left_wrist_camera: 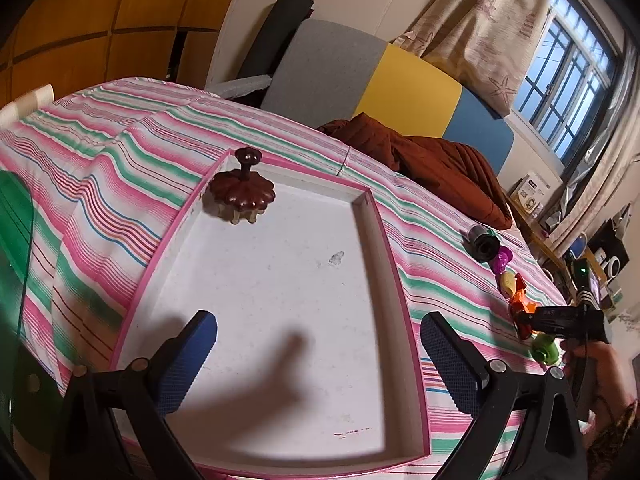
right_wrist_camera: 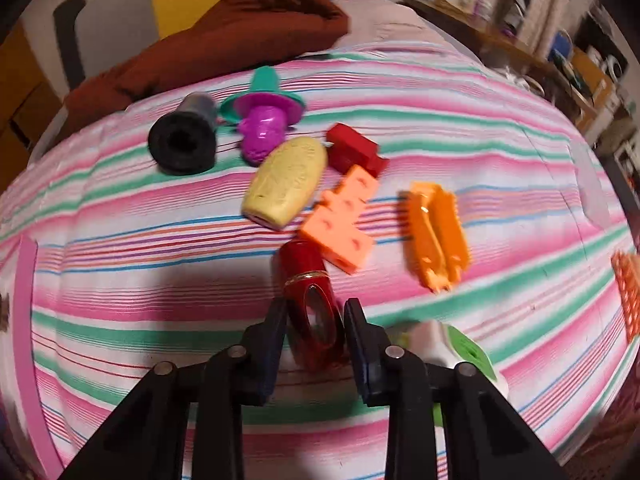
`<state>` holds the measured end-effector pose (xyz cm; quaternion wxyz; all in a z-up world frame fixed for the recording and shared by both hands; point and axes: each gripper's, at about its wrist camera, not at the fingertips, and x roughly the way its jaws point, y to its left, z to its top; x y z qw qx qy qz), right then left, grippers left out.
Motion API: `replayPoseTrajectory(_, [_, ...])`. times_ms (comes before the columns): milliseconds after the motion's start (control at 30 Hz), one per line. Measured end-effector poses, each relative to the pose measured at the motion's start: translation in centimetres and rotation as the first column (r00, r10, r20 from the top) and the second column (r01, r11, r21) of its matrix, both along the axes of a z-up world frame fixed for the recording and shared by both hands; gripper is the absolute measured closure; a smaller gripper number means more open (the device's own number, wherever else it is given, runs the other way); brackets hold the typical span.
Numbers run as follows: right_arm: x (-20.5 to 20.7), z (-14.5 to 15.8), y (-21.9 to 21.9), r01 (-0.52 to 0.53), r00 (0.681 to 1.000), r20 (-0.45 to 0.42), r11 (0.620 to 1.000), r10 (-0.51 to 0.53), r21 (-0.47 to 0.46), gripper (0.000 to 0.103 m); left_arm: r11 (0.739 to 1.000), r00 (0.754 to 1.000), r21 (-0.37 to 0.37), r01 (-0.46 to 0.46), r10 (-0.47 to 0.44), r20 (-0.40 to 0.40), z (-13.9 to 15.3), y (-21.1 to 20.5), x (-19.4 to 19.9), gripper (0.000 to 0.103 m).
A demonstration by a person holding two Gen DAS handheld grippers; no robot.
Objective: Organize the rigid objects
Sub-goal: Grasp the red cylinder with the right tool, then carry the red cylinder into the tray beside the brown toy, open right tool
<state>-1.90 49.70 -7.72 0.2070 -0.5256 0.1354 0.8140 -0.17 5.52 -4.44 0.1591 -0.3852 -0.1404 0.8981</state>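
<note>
The right gripper (right_wrist_camera: 316, 316) has its two black jaws closed on a glossy dark-red plastic cylinder with a gold band and an oval window (right_wrist_camera: 310, 300), which lies on the pink, green and white striped cloth (right_wrist_camera: 120, 280). The cylinder's long axis runs almost straight ahead of the claw, along the fingers, so the pads press its two flanks. The left gripper (left_wrist_camera: 318, 364) hovers open and empty over the shallow white tray with a pink rim (left_wrist_camera: 400, 280), well apart from the cylinder; the right hand is plainly the nearer one. The tray lies to the left of the held piece and contains only a dark-brown scalloped wooden piece with a knob (left_wrist_camera: 239, 188) in its far corner. By my judgement, the carry goes leftward.
</note>
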Motion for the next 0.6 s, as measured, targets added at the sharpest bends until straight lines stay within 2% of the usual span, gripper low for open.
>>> replayPoseTrajectory(200, [-0.2, -0.3, -0.8, -0.037, 0.999, 0.028, 0.998, 0.036, 0.057, 0.078, 1.0, 1.0, 0.002, -0.004, 0.004, 0.002, 0.0, -0.1, 0.2, 0.001])
replayPoseTrajectory(367, [1.4, 0.5, -1.3, -0.053, 0.998, -0.046, 0.996, 0.05, -0.075, 0.078, 1.0, 1.0, 0.007, -0.009, 0.009, -0.004, 0.2, -0.6, 0.3, 0.0])
replayPoseTrajectory(500, [2.0, 1.1, -3.6, -0.123, 0.988, -0.116, 0.981, 0.106, -0.15, 0.078, 1.0, 1.0, 0.018, -0.015, 0.015, 0.007, 0.1, -1.2, 0.0, 0.0])
replayPoseTrajectory(600, [2.2, 0.9, -5.2, -0.164, 0.981, -0.139, 0.964, 0.136, -0.21, 0.078, 1.0, 1.0, -0.005, -0.007, 0.007, 0.014, 0.0, -1.2, -0.2, 0.0])
